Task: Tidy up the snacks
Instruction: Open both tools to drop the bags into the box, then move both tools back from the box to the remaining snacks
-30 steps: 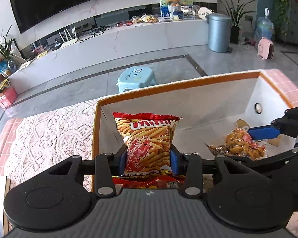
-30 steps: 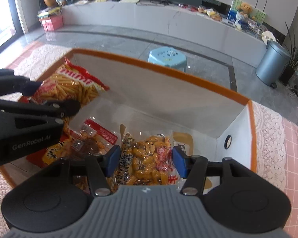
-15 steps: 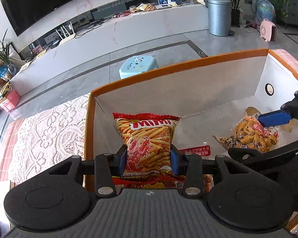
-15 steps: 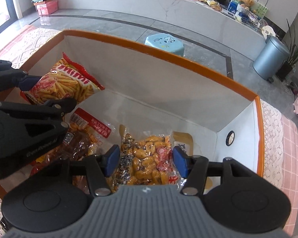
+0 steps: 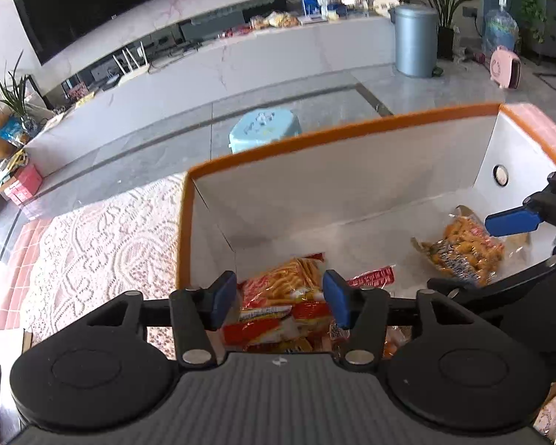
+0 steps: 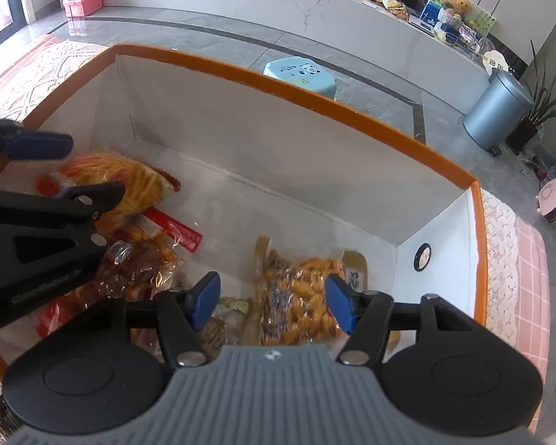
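**Both tongs letting go over the white, orange-rimmed box**

Left wrist view: your left gripper is opening its jaws, the blue pads clear of the red-and-orange bag of stick snacks lying below and between them on the floor of the white cardboard box with the orange rim. Lift straight up, or a pad may snag the crinkled foil and drag the bag out. Its lettering is too blurred to read here.

Right wrist view: your right gripper is also opening, nothing pinched; the clear bag of golden fried snacks rests on the box floor beneath it. A low sweep could catch it or push the pile. The left tool's side carries faint embossed writing, illegible.
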`<state>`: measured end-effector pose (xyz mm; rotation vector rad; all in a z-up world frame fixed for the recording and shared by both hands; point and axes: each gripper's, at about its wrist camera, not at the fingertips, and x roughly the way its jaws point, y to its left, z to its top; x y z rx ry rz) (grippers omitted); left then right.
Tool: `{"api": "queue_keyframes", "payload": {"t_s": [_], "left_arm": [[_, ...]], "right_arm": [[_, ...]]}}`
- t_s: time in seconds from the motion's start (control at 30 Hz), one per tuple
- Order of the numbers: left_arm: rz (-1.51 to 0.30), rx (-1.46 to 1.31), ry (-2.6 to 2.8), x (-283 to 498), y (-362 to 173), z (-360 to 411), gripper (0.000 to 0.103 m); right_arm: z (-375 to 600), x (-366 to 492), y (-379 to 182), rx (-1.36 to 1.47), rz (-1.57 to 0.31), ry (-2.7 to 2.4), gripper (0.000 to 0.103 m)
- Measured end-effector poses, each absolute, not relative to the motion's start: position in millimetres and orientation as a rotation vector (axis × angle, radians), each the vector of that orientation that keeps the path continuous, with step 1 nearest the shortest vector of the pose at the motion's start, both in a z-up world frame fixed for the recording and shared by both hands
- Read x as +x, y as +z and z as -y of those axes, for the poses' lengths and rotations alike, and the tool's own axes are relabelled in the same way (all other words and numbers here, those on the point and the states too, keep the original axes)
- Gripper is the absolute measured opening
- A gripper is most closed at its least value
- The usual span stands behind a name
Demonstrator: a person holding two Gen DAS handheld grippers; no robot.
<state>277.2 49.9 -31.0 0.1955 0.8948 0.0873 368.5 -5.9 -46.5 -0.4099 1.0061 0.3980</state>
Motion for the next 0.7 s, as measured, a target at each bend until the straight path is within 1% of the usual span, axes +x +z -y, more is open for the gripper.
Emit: {"api": "queue_keyframes", "payload": {"t_s": [0.03,0.2,0.27,0.37,0.57,0.7], "left_arm": [[-0.887,0.193,0.088,275.9,-28.3,-49.9,0.065],[-0.842,0.176,0.111,266.7,-14.9,-50.4,0.065],[-0.827,0.166,0.112,262.0,-9.5,-50.3,0.065],[-0.801,0.146,0.12,253.7,-1.2,-49.7,0.066],[-0.747,0.091,0.129,228.9,21.3,-46.9,0.066],[-0.724,0.055,0.102,208.5,39.6,-42.4,0.067]], "right_arm": [[4.2,367.3,-45.8,-0.413,-1.0,0.396,0.069],[3.2,357.2,-36.4,-0.427,-0.967,0.385,0.076],[4.1,352.3,-30.8,-0.427,-0.952,0.379,0.082],[7.0,345.7,-18.7,-0.419,-0.925,0.371,0.083],[17.9,328.4,2.7,-0.382,-0.901,0.361,0.09],[30.4,309.8,18.2,-0.347,-0.876,0.354,0.092]]}}
